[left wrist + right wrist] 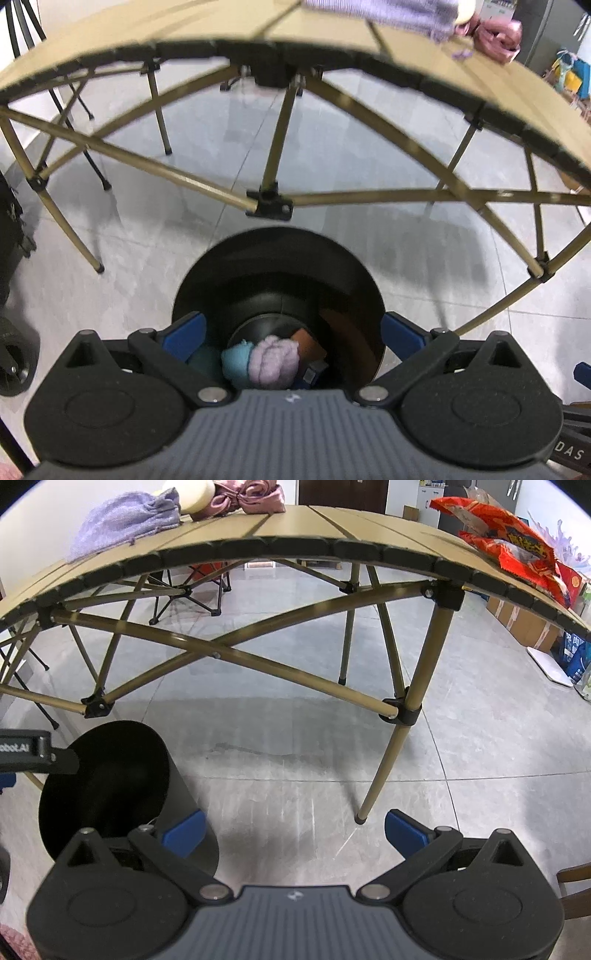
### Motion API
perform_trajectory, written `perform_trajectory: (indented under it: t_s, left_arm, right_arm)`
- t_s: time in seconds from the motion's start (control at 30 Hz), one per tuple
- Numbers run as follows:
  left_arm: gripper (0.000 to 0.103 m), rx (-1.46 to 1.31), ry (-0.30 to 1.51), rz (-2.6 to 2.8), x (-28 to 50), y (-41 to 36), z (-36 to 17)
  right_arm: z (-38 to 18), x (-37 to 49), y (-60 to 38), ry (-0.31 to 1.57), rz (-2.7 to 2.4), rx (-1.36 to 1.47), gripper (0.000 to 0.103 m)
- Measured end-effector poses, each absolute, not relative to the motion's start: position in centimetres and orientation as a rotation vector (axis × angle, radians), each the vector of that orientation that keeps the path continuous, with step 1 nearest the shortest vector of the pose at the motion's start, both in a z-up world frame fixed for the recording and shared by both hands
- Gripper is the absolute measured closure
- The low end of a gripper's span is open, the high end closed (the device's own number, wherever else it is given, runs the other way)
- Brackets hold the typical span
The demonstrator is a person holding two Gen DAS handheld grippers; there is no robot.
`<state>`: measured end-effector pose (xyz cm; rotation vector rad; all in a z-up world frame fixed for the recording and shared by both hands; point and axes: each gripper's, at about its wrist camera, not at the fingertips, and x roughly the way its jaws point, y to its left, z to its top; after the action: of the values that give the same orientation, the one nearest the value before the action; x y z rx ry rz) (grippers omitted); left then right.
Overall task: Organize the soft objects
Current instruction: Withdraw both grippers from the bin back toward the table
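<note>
A black round bin [280, 266] stands on the floor right under my left gripper [293, 341], which is open above its mouth. Inside lie a lilac fluffy bundle [274, 360], a light blue soft piece [236, 360] and something orange-brown [308, 341]. The right wrist view shows the same bin [110, 775] at lower left, with my right gripper [293, 832] open over bare floor beside it. On the tan folding table [295, 528] rest a lilac towel [125, 518], a cream round object [192, 494] and a pink satin cloth [251, 494].
Red snack bags [517, 546] lie at the table's right end. The table's crossed braces and legs [406, 709] stand just beyond the bin. A folding chair [195, 587] sits behind the table, cardboard boxes [524, 624] by the right wall, a dark wheeled object [11, 350] at far left.
</note>
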<state>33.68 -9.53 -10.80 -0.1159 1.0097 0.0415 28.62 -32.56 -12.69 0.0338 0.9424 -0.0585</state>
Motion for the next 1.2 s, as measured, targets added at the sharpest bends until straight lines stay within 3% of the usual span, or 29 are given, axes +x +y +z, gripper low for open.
perform_trajectory:
  t_s: [0.7,1.2]
  left_arm:
    - [0.0,-0.122,0.693,-0.032,27.6,-7.8,-1.4]
    - [0.0,-0.136,0.571,-0.018,27.6,-6.6,2.4]
  right_arm:
    - [-6.1,24.4,-30.9,0.671,-0.008,0.066,0.0]
    - [-0.6,23.2,-29.8,0.399,0.057,0.096,0.0]
